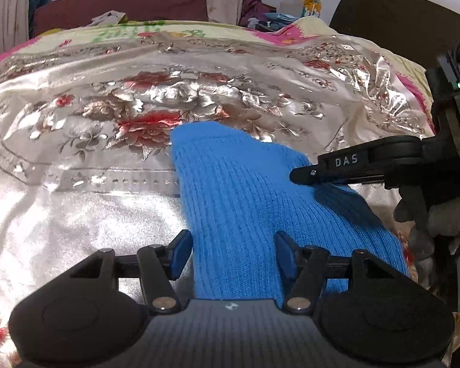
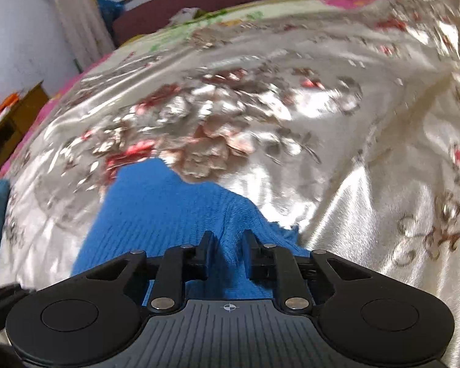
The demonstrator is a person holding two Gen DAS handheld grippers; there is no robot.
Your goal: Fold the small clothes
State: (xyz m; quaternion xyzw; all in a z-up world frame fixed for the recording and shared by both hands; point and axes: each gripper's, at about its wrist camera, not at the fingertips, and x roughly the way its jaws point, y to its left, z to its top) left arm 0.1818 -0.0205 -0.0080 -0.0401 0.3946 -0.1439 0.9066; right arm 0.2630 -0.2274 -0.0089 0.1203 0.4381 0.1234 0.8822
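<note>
A blue ribbed knit garment lies on a shiny floral bedspread. In the left wrist view my left gripper is open, straddling the garment's near end; its blue pads stand on either side of the cloth without pressing it. My right gripper comes in from the right at the garment's right edge. Seen from the right wrist, the right gripper is shut on a raised ridge of the blue garment, bunched between its black fingers.
The satin bedspread is wrinkled and covers a bed. A maroon headboard and piled clothes are at the far side. A dark panel stands far right, and a wooden stand sits left of the bed.
</note>
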